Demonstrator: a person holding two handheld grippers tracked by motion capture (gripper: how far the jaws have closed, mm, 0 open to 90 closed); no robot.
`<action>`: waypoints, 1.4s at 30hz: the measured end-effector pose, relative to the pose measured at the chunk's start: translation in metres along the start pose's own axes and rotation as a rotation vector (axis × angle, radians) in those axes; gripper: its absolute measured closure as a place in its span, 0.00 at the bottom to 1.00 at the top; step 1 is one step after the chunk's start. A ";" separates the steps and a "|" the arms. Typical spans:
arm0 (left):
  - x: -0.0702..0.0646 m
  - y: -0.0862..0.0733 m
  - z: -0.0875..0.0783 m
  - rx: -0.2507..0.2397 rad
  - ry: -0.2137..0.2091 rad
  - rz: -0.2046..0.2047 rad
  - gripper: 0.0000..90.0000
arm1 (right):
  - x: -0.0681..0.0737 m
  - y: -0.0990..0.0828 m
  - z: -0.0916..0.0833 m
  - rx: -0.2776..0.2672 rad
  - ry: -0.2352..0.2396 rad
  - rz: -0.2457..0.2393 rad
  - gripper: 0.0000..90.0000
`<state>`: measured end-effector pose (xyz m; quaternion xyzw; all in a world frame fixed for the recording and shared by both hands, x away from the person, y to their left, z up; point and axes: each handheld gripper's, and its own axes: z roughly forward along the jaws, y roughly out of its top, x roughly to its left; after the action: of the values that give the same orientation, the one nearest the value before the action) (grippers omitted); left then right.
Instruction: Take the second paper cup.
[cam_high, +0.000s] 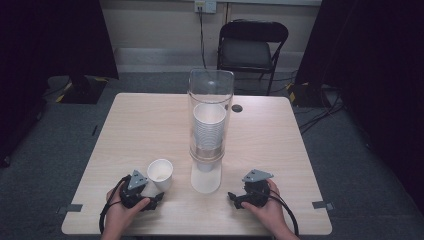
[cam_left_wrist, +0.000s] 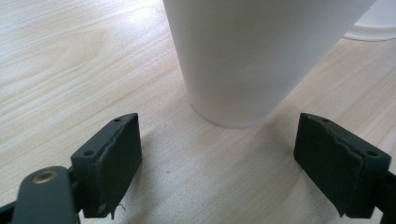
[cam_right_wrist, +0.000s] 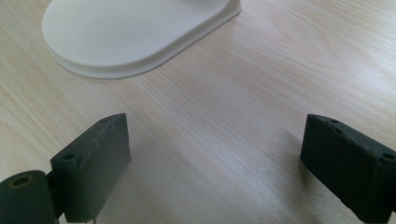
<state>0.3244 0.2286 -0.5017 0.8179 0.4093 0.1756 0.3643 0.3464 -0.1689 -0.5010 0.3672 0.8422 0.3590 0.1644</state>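
Looking nearly done: paper cup stands upright on the table, just left of the dispenser base; left gripper spread, cup just ahead of its pads, untouched; right gripper spread, idle; only backing off left, I'd judge.

Both hands rest low, left claw and right claw spread wide.

Matt white paper cup on a smooth pale wood-grain table.
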 end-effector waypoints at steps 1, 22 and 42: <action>0.000 0.000 0.000 -0.002 0.000 -0.002 0.16 | 0.000 0.000 0.000 -0.001 0.003 -0.004 0.11; 0.000 0.000 0.000 -0.001 0.000 -0.001 0.16 | 0.026 0.026 -0.010 -0.047 0.094 -0.069 0.17; 0.000 0.000 0.000 -0.001 0.002 0.003 0.16 | 0.043 0.068 -0.007 -0.188 0.163 -0.020 0.17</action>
<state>0.3247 0.2285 -0.5018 0.8181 0.4086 0.1770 0.3638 0.3475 -0.1081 -0.4470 0.3114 0.8190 0.4633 0.1327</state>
